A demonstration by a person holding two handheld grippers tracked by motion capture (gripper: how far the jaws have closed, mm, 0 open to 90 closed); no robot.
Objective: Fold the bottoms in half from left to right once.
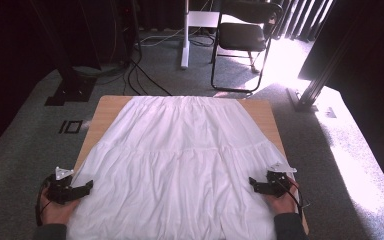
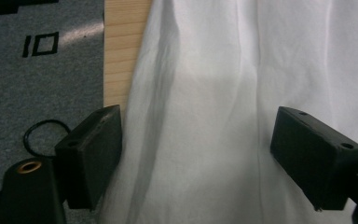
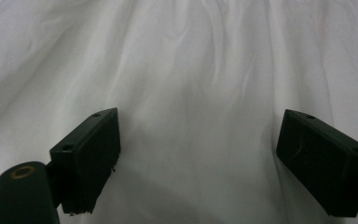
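A white tiered skirt [image 1: 180,160] lies spread flat over a wooden table [image 1: 107,107], waistband at the far end, hem toward me. My left gripper [image 1: 86,187] sits at the skirt's near left edge, held by a hand. Its jaws stand wide apart over the cloth's edge [image 2: 196,154], pressing on nothing. My right gripper [image 1: 253,184] is at the near right edge, held by the other hand. Those jaws also stand wide apart above the white fabric [image 3: 196,154], with cloth below them and none pinched.
A black folding chair [image 1: 242,37] and a white stand post [image 1: 185,35] are on the grey carpet beyond the table. Cables [image 1: 140,75] trail across the floor at the back left. Dark frame legs [image 1: 320,80] stand at the right. A thin black ring [image 2: 42,137] lies on the carpet.
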